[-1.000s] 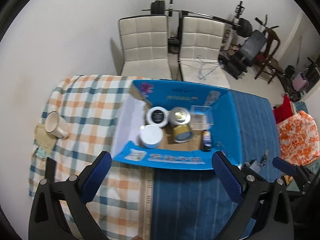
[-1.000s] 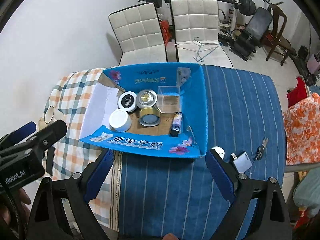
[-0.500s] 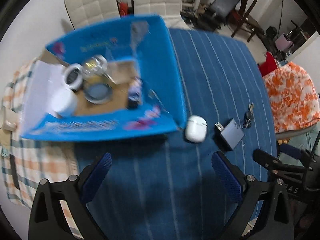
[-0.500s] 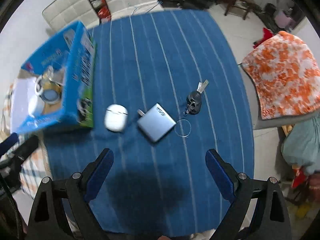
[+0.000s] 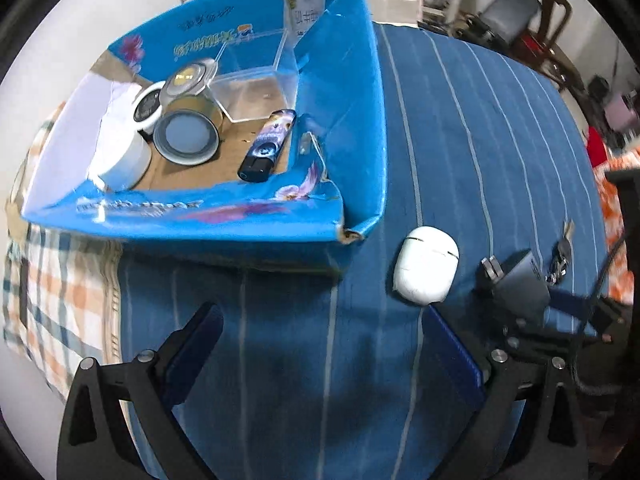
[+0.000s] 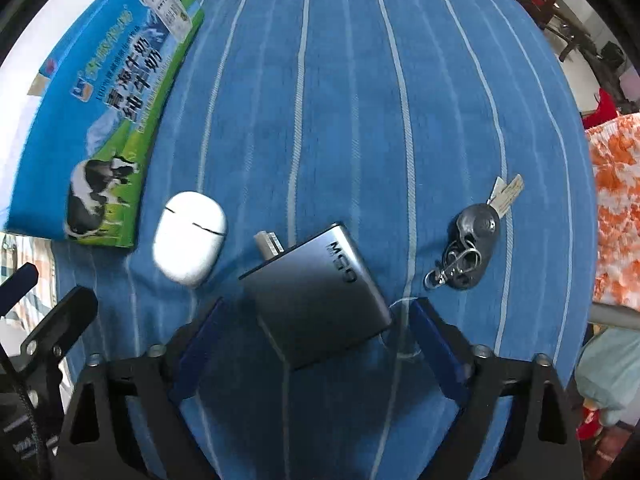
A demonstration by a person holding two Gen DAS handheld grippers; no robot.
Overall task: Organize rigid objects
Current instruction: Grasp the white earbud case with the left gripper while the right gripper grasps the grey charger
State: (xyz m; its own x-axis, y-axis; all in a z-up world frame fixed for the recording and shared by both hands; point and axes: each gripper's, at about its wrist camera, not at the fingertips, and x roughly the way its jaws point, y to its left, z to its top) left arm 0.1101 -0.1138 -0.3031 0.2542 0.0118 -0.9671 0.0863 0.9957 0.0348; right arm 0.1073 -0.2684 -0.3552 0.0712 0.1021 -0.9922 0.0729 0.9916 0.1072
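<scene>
Lowered from high above the open blue cardboard box (image 5: 352,128) to the blue striped table (image 6: 344,92). Right tool (image 6: 316,344) closing, astride the flat grey metal wall charger (image 6: 320,296), pads apparently not yet pressing. Left tool (image 5: 320,344) wide, empty, near the white rounded plastic earbud case (image 5: 425,265). Likely grasp next.

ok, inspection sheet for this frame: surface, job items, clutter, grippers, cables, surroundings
Surface: blue striped cloth; checked cloth beside it.
Job's things: charger, white earbud case, keys loose on cloth; open blue box holds tins, clear container, lighter.
Clutter: nothing seen.
Grippers: right gripper has just been closing, charger between its jaws, pads not touching; left gripper open, empty.
Cables: nothing seen.
Surroundings: chairs, gym equipment behind.
</scene>
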